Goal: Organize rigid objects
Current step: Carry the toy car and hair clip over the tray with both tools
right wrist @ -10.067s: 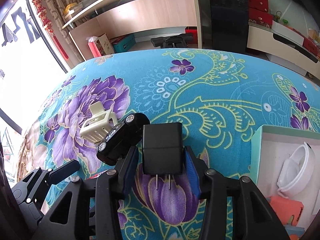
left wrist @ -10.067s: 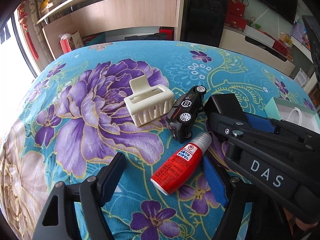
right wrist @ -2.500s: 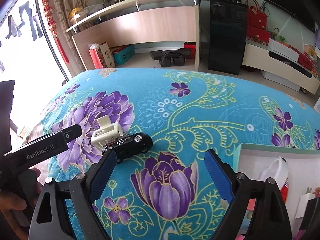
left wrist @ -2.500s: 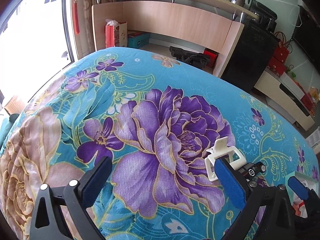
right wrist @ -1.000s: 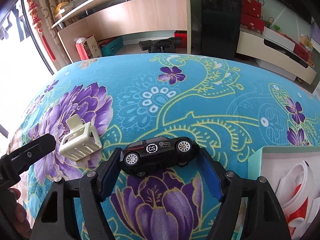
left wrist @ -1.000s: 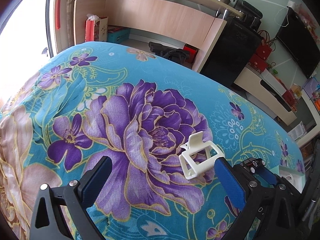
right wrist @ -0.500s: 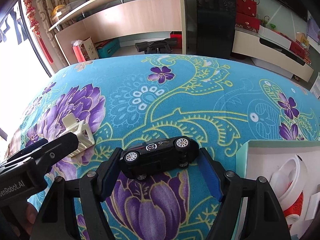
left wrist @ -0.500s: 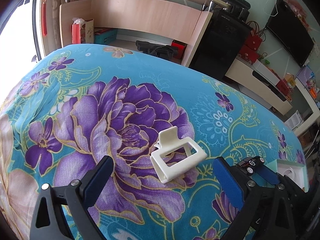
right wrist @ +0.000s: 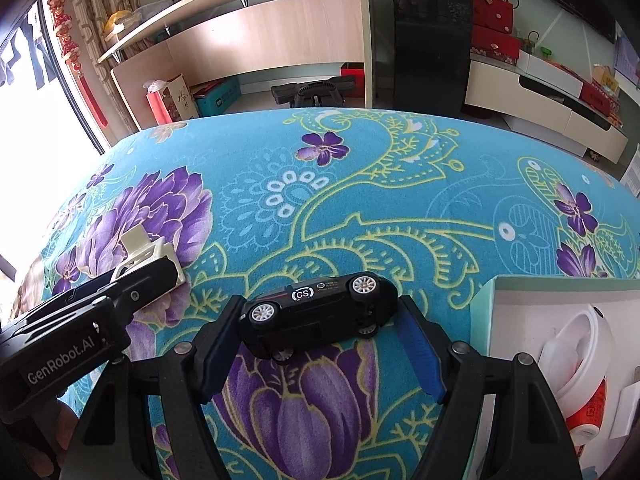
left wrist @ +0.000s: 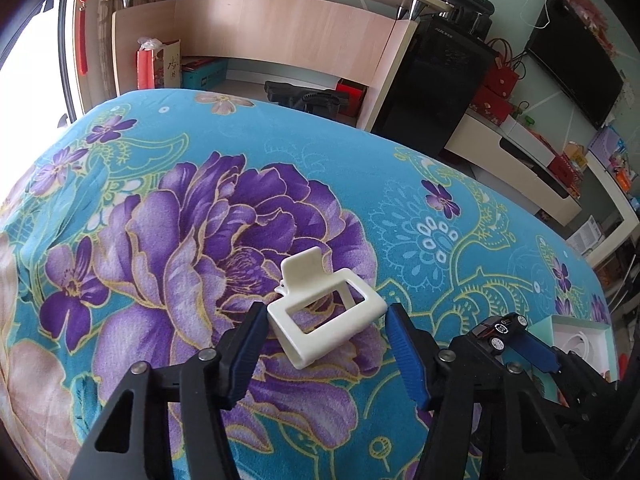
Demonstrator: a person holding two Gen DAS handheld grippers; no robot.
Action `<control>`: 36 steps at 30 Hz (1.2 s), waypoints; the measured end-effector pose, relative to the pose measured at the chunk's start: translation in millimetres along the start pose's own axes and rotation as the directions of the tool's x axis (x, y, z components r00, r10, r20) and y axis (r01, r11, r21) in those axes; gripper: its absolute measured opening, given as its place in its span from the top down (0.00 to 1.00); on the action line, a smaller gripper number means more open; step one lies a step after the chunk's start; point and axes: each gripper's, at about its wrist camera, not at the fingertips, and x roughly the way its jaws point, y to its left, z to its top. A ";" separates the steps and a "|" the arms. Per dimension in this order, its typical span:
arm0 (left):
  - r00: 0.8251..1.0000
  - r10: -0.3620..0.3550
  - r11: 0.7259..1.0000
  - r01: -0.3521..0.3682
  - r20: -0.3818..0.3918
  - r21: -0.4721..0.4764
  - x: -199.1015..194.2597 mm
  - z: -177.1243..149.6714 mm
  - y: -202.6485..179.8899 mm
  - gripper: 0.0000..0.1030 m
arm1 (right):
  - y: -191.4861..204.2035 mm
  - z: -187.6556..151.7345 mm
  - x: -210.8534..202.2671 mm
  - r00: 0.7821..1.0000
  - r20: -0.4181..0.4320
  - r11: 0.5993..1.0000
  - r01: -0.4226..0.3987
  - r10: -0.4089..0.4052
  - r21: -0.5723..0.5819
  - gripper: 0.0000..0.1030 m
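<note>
Left gripper (left wrist: pixel 326 334): jaws closing around white hair claw clip (left wrist: pixel 324 318), both blue pads at clip's ends, seemingly just touching; firm grip not certain. Clip rests on purple peony of floral cloth (left wrist: pixel 400 184) covering worktop.

Right gripper (right wrist: pixel 320 336): clenched on black toy car (right wrist: pixel 318 314), pads at nose and tail, car lengthwise between them, tilted, clear of cloth.

Pale green box (right wrist: pixel 486 300) at right edge holds white round item and red-white tube.

Ahead of the gripper, a long wooden shelf unit (left wrist: pixel 276 32) lines the wall; a black cabinet (left wrist: pixel 436 92) stands right, a red gift bag (left wrist: pixel 158 65) left.
</note>
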 end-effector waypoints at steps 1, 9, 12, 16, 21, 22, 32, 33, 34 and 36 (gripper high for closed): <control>1.000 0.004 1.000 -0.004 0.003 0.002 -1.2 0.1 -0.3 0.38 | -0.1 -0.5 -0.5 1.000 0.000 1.000 0.000 0.000 0.001 0.26; 0.998 0.023 1.000 -0.022 0.057 -0.003 -31.7 1.8 -1.8 0.38 | 0.3 -6.0 -14.3 1.000 0.009 1.000 -0.018 0.018 0.011 0.26; 0.996 0.027 1.000 -0.029 0.088 0.012 -49.1 0.5 -8.4 0.38 | 0.0 -8.4 -28.5 0.999 0.028 1.000 -0.020 0.020 0.014 0.26; 0.992 0.028 0.999 -0.033 0.125 0.043 -72.8 -6.0 -21.1 0.38 | -1.4 -13.5 -50.5 0.998 0.055 1.000 -0.022 0.020 0.020 0.26; 0.987 0.021 0.996 -0.034 0.161 0.082 -98.8 -19.6 -35.9 0.38 | -7.2 -26.3 -81.4 0.996 0.086 0.999 -0.011 0.008 0.037 0.26; 0.986 0.020 0.995 -0.035 0.166 0.089 -102.9 -22.3 -38.9 0.38 | -8.9 -29.5 -87.8 0.996 0.094 0.999 -0.005 0.001 0.042 0.26; 0.981 -0.002 0.986 -0.030 0.193 0.161 -131.5 -48.9 -69.2 0.38 | -35.6 -64.2 -135.0 0.991 0.132 0.993 0.019 -0.035 0.118 0.26; 0.982 -0.008 0.984 -0.026 0.191 0.174 -132.7 -51.7 -73.5 0.38 | -38.5 -67.4 -138.9 0.990 0.134 0.992 0.024 -0.040 0.125 0.26; 0.982 -0.012 0.982 -0.023 0.189 0.186 -133.7 -54.7 -77.9 0.38 | -41.3 -70.6 -142.6 0.990 0.136 0.991 0.029 -0.047 0.131 0.26; 0.982 -0.023 0.978 -0.016 0.185 0.209 -135.8 -60.7 -86.7 0.38 | -46.1 -76.3 -149.3 0.988 0.144 0.990 0.040 -0.060 0.139 0.26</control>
